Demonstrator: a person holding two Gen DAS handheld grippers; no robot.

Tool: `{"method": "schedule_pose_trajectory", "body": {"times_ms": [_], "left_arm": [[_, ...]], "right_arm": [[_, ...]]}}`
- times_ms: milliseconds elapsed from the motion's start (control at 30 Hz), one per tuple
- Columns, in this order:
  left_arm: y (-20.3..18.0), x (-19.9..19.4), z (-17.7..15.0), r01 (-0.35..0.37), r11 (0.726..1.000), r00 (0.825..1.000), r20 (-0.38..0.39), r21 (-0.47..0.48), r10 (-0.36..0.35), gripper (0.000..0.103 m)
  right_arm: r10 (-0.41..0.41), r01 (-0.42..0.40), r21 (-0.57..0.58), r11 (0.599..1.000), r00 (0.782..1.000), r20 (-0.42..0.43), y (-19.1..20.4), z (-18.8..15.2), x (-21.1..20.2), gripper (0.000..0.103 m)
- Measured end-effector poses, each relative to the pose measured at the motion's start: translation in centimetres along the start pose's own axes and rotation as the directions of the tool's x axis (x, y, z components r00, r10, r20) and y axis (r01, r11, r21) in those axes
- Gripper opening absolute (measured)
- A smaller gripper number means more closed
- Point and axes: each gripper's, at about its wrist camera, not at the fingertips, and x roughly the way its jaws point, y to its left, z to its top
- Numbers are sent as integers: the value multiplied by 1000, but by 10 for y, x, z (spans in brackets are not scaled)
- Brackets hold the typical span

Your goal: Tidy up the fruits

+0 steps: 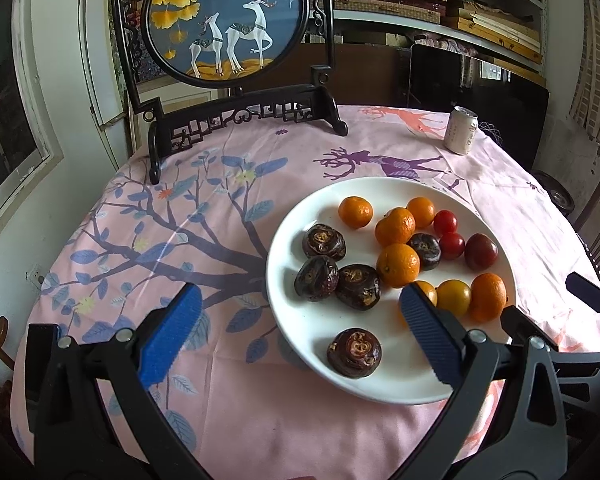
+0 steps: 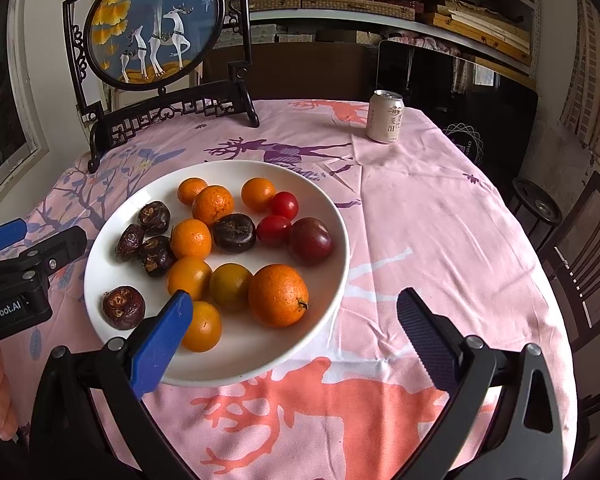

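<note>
- Counter (image 2: pixel 440 220): round, under a pink printed cloth. Carries the plate, a screen and a can.
- Screen (image 1: pixel 226 20): deer picture in a dark carved stand, far left on the counter. Not part of the task.
- Plate (image 2: pixel 332 208): white, wide, left of centre in the right view. All the fruit lies in it; none on the cloth.
- Left gripper (image 1: pixel 300 314): fingers spread wide, holding nothing. Hovers over the near left part of the plate; one blue pad is over the cloth, the other over the plate's near edge.
- Right gripper (image 2: pixel 292 316): fingers spread wide, holding nothing. It hangs over the plate's near right rim.
- Can (image 2: pixel 385 117): pale drink can, upright, far right, well apart from the plate.
- Oranges (image 2: pixel 278 295): about eight, scattered from far to near; largest at near right.
- Chestnuts (image 1: pixel 354 353): dark water chestnuts. Three cluster at left, one lies alone at the near edge, one sits among the oranges.
- Plum (image 2: pixel 311 241): dark red, right side, touching the tomatoes.
- Tomatoes (image 2: pixel 283 205): two small red ones, far right.
- Progress, judged: kinds partly grouped but still mixed; sorting looks early or not begun. Stray chestnuts and oranges remain to be gathered.
</note>
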Motion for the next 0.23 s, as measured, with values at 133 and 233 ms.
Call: {"method": "schedule_pose_trajectory", "body": {"times_ms": [133, 233], "left_arm": [[1, 2, 0, 9, 1000, 1000, -16, -14, -9, 101], [3, 2, 0, 12, 1000, 1000, -16, -22, -13, 101]], "right_arm": [[0, 0, 0, 1000, 1000, -1, 0, 0, 0, 102], [0, 0, 1, 1000, 1000, 0, 0, 0, 0, 102]]}}
